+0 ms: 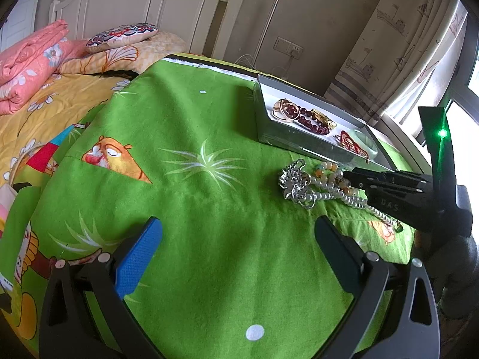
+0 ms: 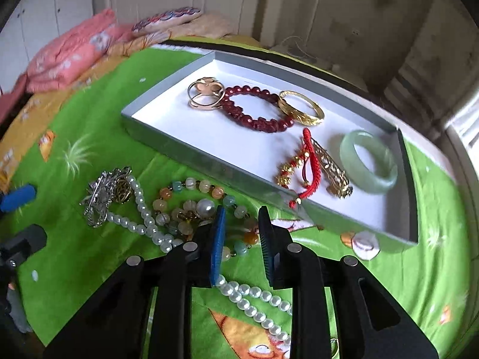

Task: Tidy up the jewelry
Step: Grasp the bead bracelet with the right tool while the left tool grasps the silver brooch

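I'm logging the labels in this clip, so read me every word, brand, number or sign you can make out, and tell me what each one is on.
"DAS": raised letters on the black plastic body of the right gripper, seen from the left wrist view.
Nothing else reads as text: the green cartoon-print cloth has pictures only, and the shallow grey cardboard tray shows no lettering. Any engraving on the gold bangle is too small to tell.

Green cloth (image 2: 98, 248) — tray (image 2: 155, 136), loose necklaces (image 2: 140, 206)
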### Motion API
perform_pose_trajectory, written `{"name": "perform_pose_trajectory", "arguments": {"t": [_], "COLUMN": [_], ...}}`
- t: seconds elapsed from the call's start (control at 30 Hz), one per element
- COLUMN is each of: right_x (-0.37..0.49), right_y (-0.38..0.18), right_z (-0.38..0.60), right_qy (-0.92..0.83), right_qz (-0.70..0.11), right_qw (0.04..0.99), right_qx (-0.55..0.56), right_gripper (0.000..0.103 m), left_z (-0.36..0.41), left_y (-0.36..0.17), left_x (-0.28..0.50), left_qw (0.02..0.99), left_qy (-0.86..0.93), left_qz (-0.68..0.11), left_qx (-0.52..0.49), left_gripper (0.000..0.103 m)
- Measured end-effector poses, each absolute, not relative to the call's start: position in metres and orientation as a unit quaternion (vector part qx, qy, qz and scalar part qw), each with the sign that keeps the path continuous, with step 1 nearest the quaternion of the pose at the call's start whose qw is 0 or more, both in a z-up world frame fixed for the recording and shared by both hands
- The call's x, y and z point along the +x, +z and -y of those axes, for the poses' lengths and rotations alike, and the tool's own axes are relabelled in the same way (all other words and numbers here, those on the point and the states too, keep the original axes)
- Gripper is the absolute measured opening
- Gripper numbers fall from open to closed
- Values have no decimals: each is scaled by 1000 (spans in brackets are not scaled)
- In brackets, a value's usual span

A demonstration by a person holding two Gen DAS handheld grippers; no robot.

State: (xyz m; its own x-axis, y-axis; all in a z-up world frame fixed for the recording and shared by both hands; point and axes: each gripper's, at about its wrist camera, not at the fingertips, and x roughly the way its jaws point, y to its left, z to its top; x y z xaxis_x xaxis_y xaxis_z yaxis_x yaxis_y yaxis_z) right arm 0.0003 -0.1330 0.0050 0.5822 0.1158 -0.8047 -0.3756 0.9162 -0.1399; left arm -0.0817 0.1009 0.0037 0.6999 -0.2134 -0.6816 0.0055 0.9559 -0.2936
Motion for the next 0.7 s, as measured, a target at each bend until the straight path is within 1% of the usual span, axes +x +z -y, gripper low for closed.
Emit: {"name": "perform_pose_trajectory", "arguments": {"t": [0.07,0.1,0.2,0.23,0.43,0.7], "right_x": [2,1,-8,-15,-32,-57], "right_y": [4,4,7,15,58,103], "right_z": [140,146,150,152,151,170], "right_qy": [163,174,163,169,192,197], "right_qz": [-438,-437,-406,-378,-302,-233], "right_qw": [875,876,891,903,927,949], "right_qx": [-128,-111,-119,-114,-110,-74], "right_gripper": [12,10,10,10,10,10], "left_z": [-101,-102,-101,-99,-90,-78], "left_y": [4,4,4,4,10,10], "left_x": [-82,-82,-82,-81,-74,-62], "left_qw": [912,912,911,910,906,899], "left_qy": [-60,-60,-59,-56,-70,-84], "left_qz": [-383,-383,-385,-390,-406,-421], "left_qx": [-135,-136,-133,-127,-99,-86], "left_gripper": [100,100,100,100,100,100]}}
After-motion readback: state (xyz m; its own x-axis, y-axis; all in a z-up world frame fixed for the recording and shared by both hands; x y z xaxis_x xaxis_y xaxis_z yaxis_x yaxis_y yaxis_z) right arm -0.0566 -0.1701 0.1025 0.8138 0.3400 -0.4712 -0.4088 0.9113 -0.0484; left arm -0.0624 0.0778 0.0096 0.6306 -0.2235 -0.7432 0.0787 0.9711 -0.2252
